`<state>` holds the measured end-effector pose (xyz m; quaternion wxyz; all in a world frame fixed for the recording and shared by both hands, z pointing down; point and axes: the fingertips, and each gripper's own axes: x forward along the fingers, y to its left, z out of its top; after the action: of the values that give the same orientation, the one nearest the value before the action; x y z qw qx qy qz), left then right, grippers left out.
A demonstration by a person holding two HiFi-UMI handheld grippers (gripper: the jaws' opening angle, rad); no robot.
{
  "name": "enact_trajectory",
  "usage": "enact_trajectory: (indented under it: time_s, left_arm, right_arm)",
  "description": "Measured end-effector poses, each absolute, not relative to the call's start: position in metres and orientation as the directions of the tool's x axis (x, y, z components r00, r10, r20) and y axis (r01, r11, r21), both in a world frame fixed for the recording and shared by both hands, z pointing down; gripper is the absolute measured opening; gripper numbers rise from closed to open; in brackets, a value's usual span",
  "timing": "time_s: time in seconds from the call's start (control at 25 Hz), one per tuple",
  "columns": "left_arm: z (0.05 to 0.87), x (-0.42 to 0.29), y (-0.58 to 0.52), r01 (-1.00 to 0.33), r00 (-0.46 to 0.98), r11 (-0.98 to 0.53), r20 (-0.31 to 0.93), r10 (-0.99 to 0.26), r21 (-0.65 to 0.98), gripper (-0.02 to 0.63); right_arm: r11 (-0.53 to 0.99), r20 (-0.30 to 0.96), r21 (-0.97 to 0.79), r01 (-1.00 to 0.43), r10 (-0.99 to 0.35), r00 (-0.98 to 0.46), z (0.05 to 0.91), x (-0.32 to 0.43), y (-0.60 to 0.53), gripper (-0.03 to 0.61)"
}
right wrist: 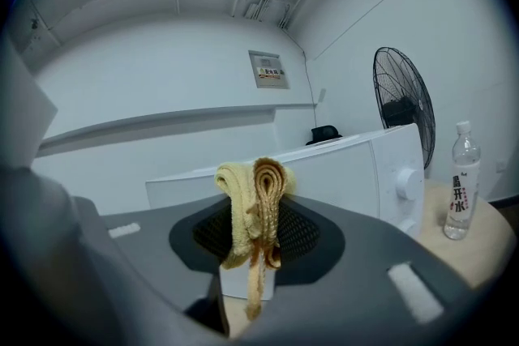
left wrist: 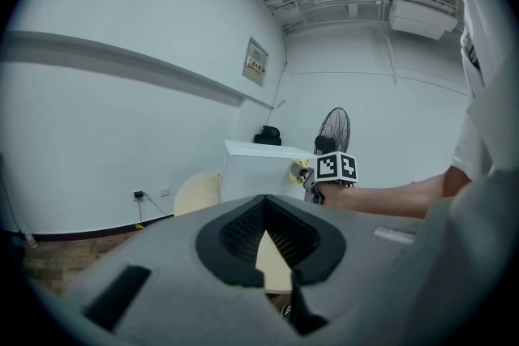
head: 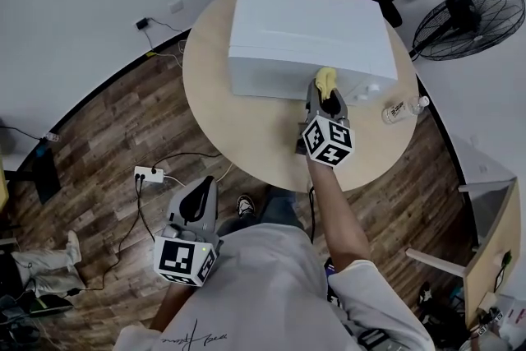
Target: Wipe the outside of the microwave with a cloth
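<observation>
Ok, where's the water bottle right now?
In the head view, the water bottle stands on the round table near its right edge, just off the front right corner of the microwave.

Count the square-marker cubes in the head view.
2. One cube rides the right tongs at the microwave's front; the other cube sits on the left tongs over the floor. None seems hidden.

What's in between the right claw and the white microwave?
The yellow cloth. The right gripper pinches it, and the head view shows it poking toward the front of the microwave. Touching or not, I cannot tell.
</observation>
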<state>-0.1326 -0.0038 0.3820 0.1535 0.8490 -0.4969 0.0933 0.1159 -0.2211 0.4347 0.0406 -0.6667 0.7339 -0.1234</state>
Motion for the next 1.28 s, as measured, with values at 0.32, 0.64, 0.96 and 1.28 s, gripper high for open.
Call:
enact_trajectory:
  time_s: [0.32,0.64,0.96,1.28]
  left_arm:
    - [0.385,-0.144,-0.002,-0.887,0.463,-0.429,0.321,-0.826,0.174,-0.009]
    - [0.39,-0.152,-0.004,-0.892,0.452,-0.41,0.334,-0.827,0.192,-0.009]
    - [0.391,-0.154,-0.008,-0.895,0.445,-0.402,0.34,-0.829,0.19,-0.009]
    - [0.394,-0.171,-0.008,-0.913,0.406,-0.36,0.359,-0.84,0.19,-0.009]
  right_arm:
    - [0.157,0.103,-0.248,-0.956,-0.977,-0.187,0.436,0.079,-0.224,0.124]
    - [0.224,0.104,-0.242,-0.944,-0.961,-0.255,0.437,0.042,-0.229,0.124]
    - [0.313,0.103,-0.25,-0.916,-0.932,-0.347,0.438,-0.006,-0.233,0.124]
    - [0.384,0.101,-0.267,-0.884,-0.901,-0.422,0.44,-0.054,-0.238,0.124]
